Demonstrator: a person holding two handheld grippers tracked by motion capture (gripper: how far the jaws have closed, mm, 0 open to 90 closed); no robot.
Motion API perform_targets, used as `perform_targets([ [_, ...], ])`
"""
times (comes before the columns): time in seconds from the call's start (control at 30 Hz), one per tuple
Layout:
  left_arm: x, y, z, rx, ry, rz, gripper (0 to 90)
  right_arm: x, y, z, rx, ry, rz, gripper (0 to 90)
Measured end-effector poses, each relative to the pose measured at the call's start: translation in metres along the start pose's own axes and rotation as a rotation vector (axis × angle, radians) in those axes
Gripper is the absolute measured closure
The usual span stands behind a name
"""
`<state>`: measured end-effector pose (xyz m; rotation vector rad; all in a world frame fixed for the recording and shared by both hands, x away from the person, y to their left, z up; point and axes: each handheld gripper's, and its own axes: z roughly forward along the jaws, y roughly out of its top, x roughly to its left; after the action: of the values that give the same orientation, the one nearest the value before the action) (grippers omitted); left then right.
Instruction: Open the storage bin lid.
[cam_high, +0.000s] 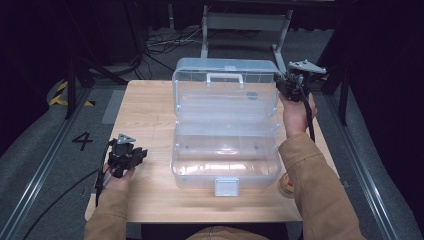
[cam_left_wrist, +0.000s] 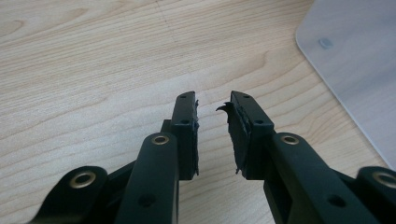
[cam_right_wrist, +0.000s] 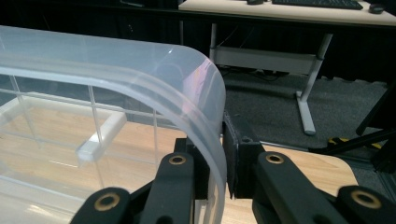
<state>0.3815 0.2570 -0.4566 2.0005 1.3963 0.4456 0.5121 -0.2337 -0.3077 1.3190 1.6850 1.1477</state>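
Currently the clear plastic box (cam_high: 225, 155) sits mid-frame in the high view on the wooden table (cam_high: 145, 100), its lid (cam_high: 225, 90) swung up and standing behind the base, white handle (cam_high: 225, 78) near the lid's top edge, white latch (cam_high: 226, 186) at the base's near edge. Right gripper (cam_high: 285, 82) is at the upper right of the frame, clamped on the lid's right edge near its top corner; the right hand (cam_high: 296, 112) holds it from below, tan sleeve (cam_high: 320, 185) running down to the bottom right. In the right gripper view the lid wall (cam_right_wrist: 205, 107) curves down the centre of the frame straight between the two black jaws, with both pads pressed against it (no visible gap either side), and the handle (cam_right_wrist: 100, 137) shows through the clear plastic at centre left. Left gripper (cam_high: 131, 155) rests at lower left of the high view, well apart from the box, low over bare table. In the left gripper view (cam_left_wrist: 212, 123) its jaws stand parted with nothing between them, just wood grain; the right-hand pad (cam_left_wrist: 236, 135) looks torn and ragged along its edge. A corner of the box (cam_left_wrist: 355, 70) shows at the upper right of that view. A small round object (cam_high: 286, 186), partly hidden by the right sleeve, lies on the table just beside the box's lower right corner; can't tell what it is.
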Motion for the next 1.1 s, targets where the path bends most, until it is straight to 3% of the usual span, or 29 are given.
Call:
perform_targets([
  [0.23,0.000,-0.001,-0.001,0.011,-0.001,0.003,72.3,-0.002,0.005,0.008,0.045,-0.002,0.006,82.2],
  [1.1,0.001,-0.005,-0.002,0.024,0.006,0.007,72.1,-0.010,0.002,0.031,0.043,0.026,-0.004,81.7],
])
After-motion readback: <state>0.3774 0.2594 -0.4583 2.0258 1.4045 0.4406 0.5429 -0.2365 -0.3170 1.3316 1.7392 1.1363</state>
